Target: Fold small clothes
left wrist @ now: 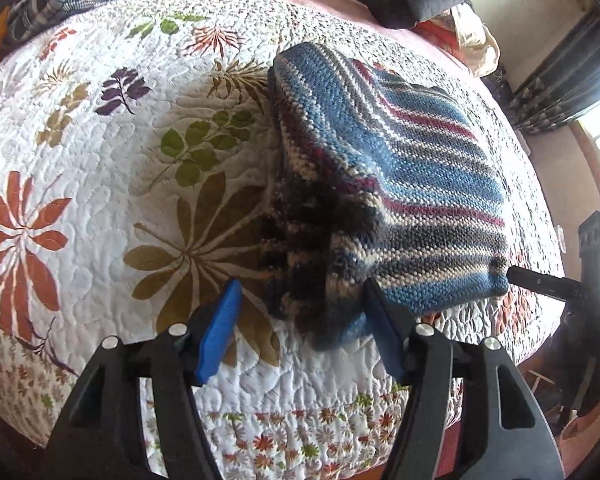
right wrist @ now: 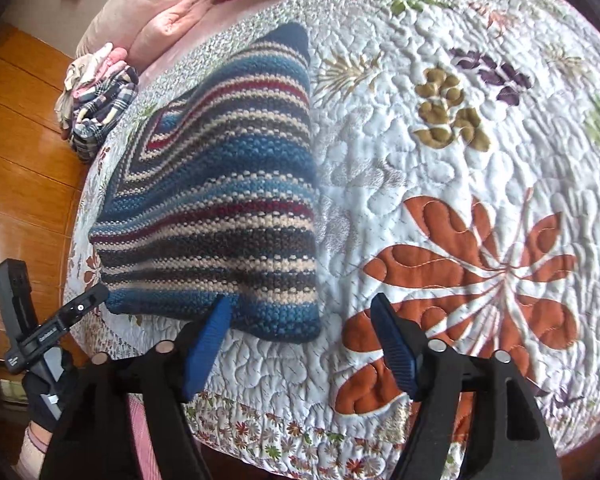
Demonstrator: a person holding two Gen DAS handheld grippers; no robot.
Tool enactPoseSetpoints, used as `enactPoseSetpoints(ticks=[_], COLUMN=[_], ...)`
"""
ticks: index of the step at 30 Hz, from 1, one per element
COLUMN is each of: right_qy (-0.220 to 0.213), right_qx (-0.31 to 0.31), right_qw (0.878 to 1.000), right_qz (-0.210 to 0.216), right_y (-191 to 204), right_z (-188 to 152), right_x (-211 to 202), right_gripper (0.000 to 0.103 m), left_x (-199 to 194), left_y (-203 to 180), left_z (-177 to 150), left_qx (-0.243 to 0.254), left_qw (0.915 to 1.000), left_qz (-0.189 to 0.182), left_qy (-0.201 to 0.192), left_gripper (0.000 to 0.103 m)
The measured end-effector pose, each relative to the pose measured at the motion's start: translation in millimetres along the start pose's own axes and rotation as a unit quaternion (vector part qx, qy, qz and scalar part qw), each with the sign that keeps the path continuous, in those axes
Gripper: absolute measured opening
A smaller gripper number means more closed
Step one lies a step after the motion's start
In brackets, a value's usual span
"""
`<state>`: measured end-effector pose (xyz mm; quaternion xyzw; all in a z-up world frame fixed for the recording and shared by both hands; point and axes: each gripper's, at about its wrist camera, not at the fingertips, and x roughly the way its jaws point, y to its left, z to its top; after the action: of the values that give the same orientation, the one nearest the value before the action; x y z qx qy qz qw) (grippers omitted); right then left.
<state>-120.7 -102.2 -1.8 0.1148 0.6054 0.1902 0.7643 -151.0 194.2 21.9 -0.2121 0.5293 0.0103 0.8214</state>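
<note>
Left wrist view: left gripper (left wrist: pixel 300 320) stood with jaws spread wide, nothing between them. The striped knit garment (left wrist: pixel 384 184) lay folded on the floral quilt (left wrist: pixel 100 160), ahead and to the right of the jaws; its near edge bunched loosely just beyond the right finger, which appeared to touch or overlap the hem. The bundle's long axis ran away from the camera, up and slightly left. The right gripper's tip showed at the garment's near right corner, seemingly touching it.

Right wrist view: right gripper (right wrist: pixel 300 344) also gaped, holding nothing. The garment lay ahead and left, its near corner sitting just past the left finger (right wrist: pixel 208 344). The other tool showed at the garment's near left corner.

Judgement: both grippers sat at the near edge; the untidy left side seemed nearer the left gripper.
</note>
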Motion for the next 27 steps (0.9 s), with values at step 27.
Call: enactPoseSetpoints(ticks=[27], right_qy=[-0.101], right_qx=[-0.079], right_qw=[0.979], right_qz=[-0.160], right_y=[89], right_z=[-76], right_x=[-102], right_gripper=[0.099], left_x=[-114], left_y=[-53], left_z=[-53], left_qx=[0.017], left_qw=[0.9918], left_qz=[0.115], left_qy=[-0.054], left_gripper=[0.080])
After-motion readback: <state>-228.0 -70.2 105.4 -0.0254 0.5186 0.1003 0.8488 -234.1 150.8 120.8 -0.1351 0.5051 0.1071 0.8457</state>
